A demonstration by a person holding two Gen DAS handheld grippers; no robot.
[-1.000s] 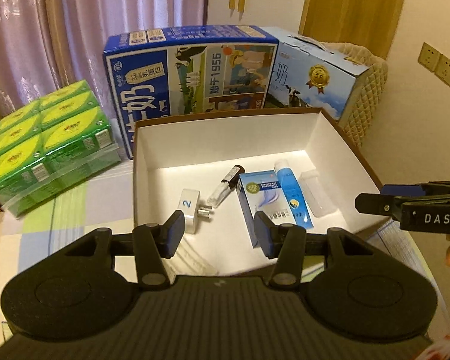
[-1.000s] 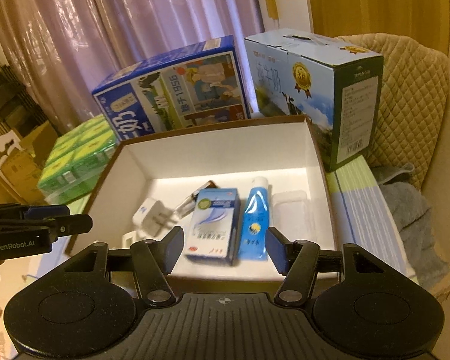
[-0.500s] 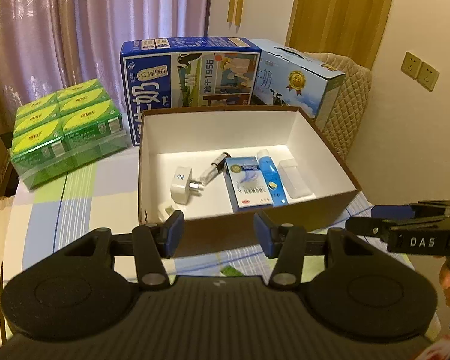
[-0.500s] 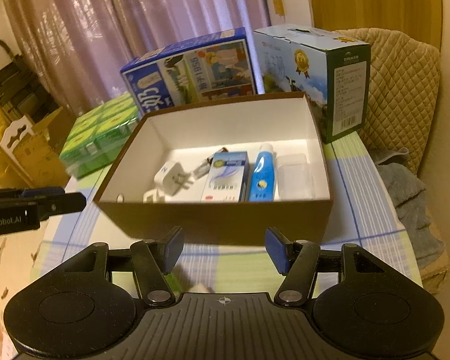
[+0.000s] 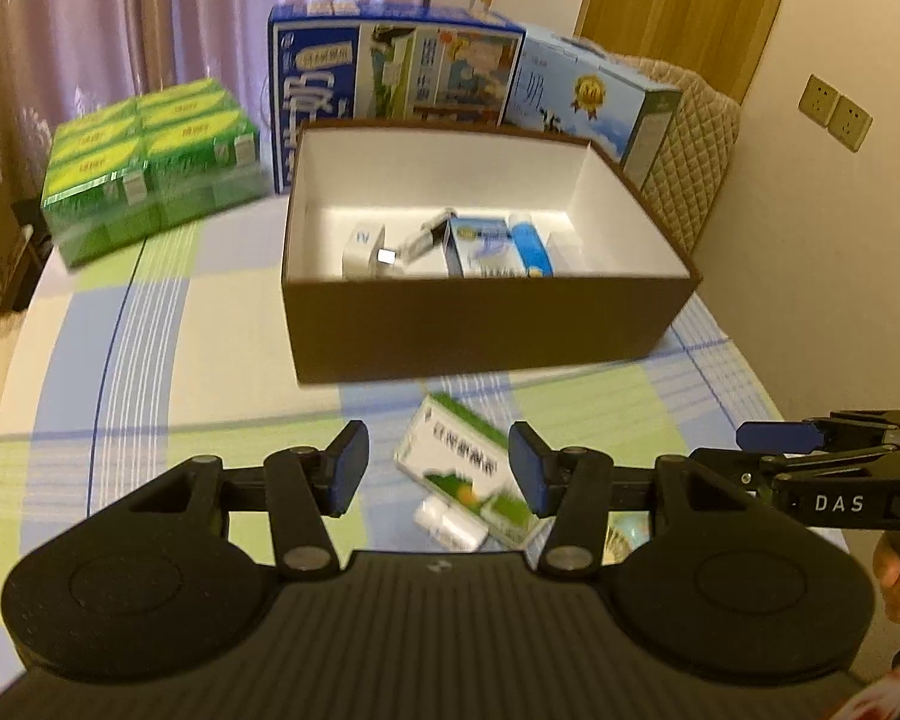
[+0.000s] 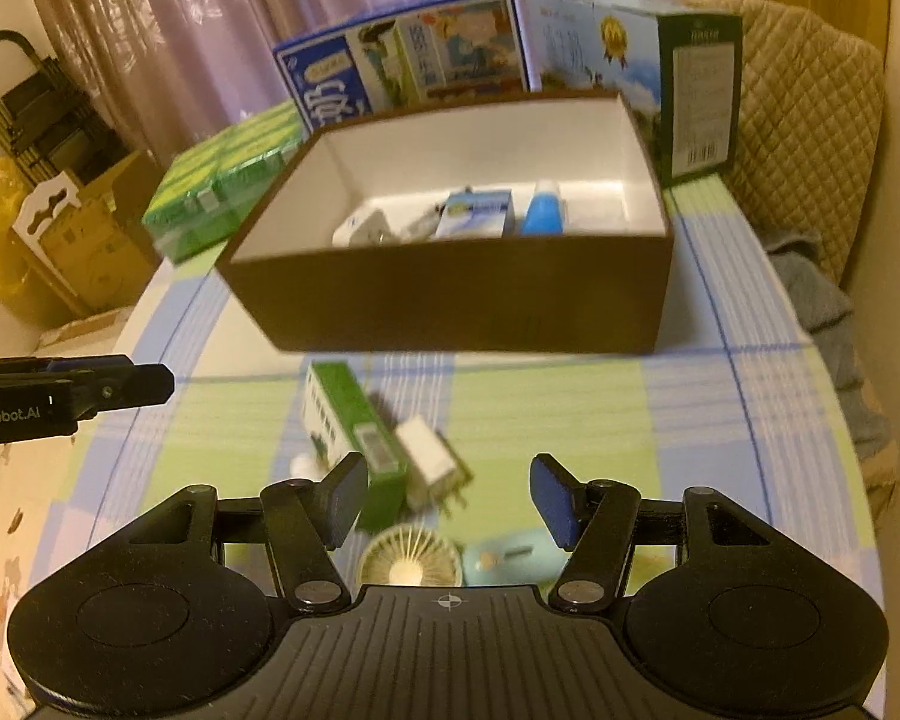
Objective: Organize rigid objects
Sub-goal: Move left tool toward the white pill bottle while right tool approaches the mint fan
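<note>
A brown box [image 5: 486, 330] with a white inside stands on the checked cloth. It holds a white plug adapter [image 5: 363, 246], a small tube [image 5: 426, 237], a blue-white carton [image 5: 480, 246] and a blue tube [image 5: 531, 249]. In front of it lie a green-white carton [image 5: 459, 462] and a small white roll [image 5: 450, 522]. My left gripper [image 5: 438, 474] hovers open above them, holding nothing. My right gripper [image 6: 450, 498] is also open and empty, above the green-white carton [image 6: 348, 420], a white charger [image 6: 429, 456] and a small pale-blue fan [image 6: 408, 564]. Each gripper shows at the edge of the other's view.
A pack of green cartons [image 5: 150, 168] sits at the back left. Two large milk cases [image 5: 390, 72] [image 5: 588, 102] stand behind the box. A quilted chair [image 6: 810, 120] with a grey cloth [image 6: 822, 282] is at the right, by the wall.
Both grippers have drawn back from over the brown box toward the near side of the table. The box looks farther off, and the loose items on the cloth have come into view.
</note>
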